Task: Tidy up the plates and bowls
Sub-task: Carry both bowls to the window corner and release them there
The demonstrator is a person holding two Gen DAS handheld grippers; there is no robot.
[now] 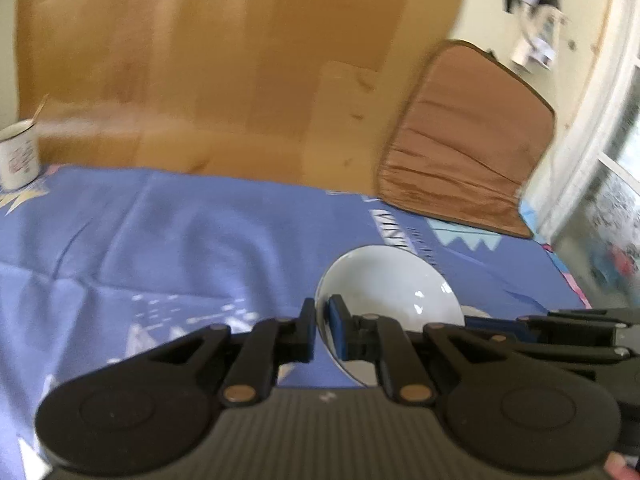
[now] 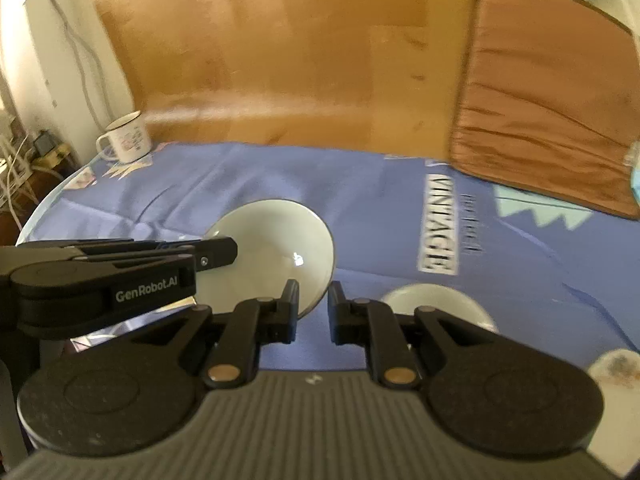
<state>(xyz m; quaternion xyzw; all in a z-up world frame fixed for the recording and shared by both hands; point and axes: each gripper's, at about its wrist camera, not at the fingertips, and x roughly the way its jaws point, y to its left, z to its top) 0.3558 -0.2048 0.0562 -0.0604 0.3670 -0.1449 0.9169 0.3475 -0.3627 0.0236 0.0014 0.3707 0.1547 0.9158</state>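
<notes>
The left tool (image 1: 322,330) was clamped on the near-left rim of a white bowl (image 1: 390,288), one pad inside the rim and one outside, so the bowl sat just ahead of the tool and to its right. From the right wrist view the same bowl (image 2: 276,248) appeared ahead and left of the right tool (image 2: 313,312), with the left tool reaching in from the left edge. Both views were blurred.

The right tool's jaws stood slightly apart with nothing between them; only blue cloth showed in the gap. A second white bowl (image 2: 440,304) lay just ahead and right of it, partly hidden by its right finger. A third pale dish (image 2: 616,364) showed at the far right, too blurred to name.

The desk carried a blue printed cloth (image 1: 180,240). An enamel mug (image 2: 126,138) stood far ahead to the left, and a brown cushion (image 2: 548,92) far ahead to the right.

Judgement: the step was carrying the gripped bowl toward a stack. A one-sided rim pinch lets a bowl swing; it should be kept level, moved slowly and lowered centred over the second bowl before release. Whether the bowl was clear of the cloth could not be told.
</notes>
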